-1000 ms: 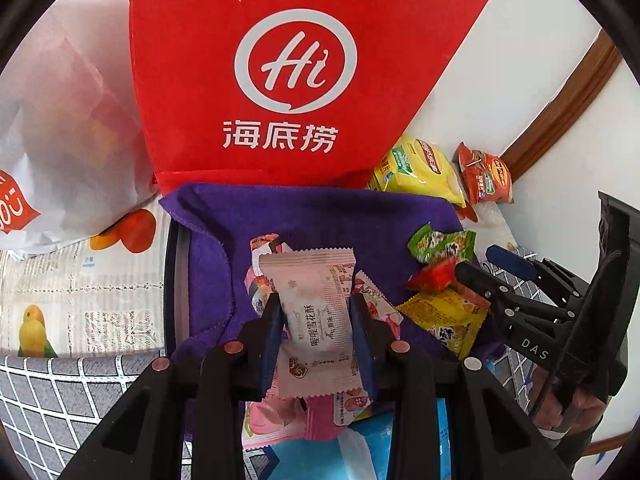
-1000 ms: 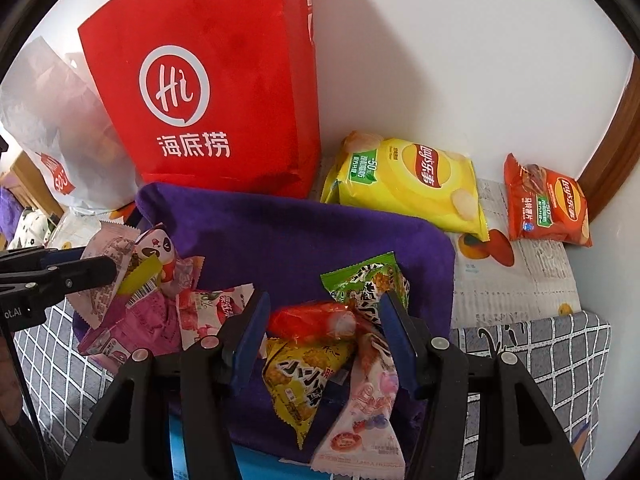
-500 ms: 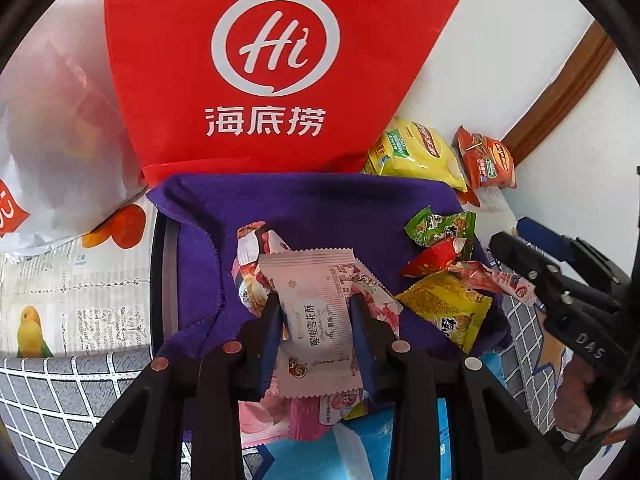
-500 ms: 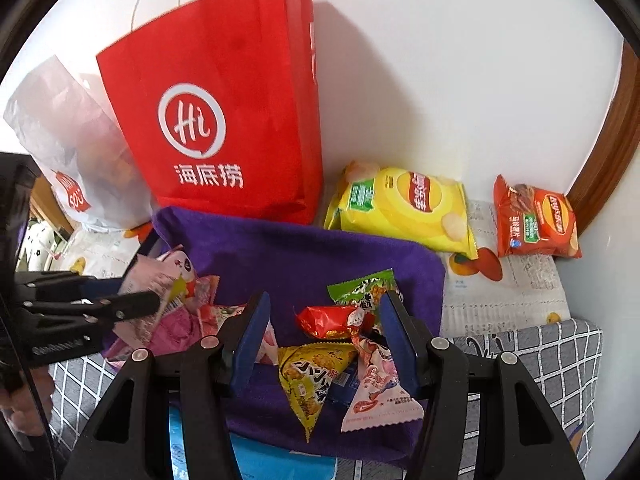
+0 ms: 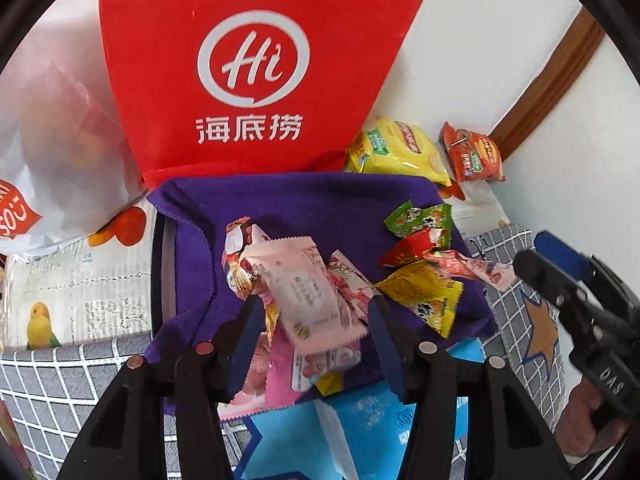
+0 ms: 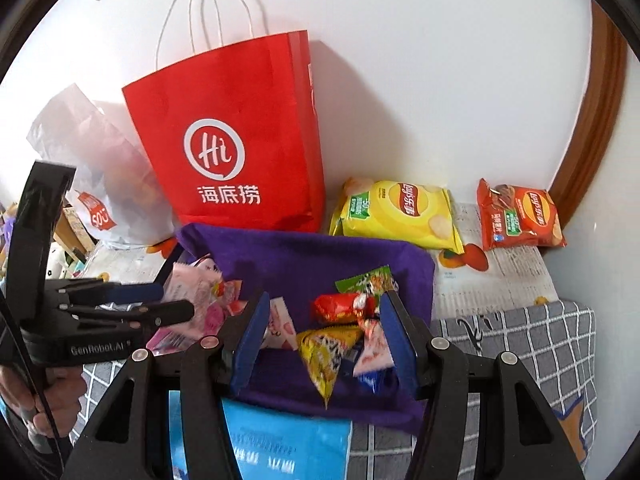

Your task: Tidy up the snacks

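Note:
A purple cloth [image 5: 304, 204] carries two heaps of small snack packets. My left gripper [image 5: 315, 304] hovers over the left heap with its jaws opening. A pale pink packet [image 5: 304, 292] lies tilted between the fingers, free of both pads, resting on other pink packets. In the right wrist view my right gripper [image 6: 326, 300] stands open above the right heap, holding nothing. Below it lie a red packet [image 6: 340, 308], a yellow packet [image 6: 324, 352] and a green one [image 6: 368, 280]. The left gripper [image 6: 160, 300] shows at the left of that view.
A red paper bag [image 6: 240, 152] stands behind the cloth against the wall, with a white plastic bag [image 6: 92, 168] to its left. A yellow chip bag [image 6: 396, 212] and an orange-red chip bag [image 6: 520, 216] lie at the back right. A blue packet [image 6: 280, 440] lies at the near edge.
My left jaws have spread and let go of the pale pink packet, which has tipped over onto the heap. My right gripper has risen and drawn back from the right heap.

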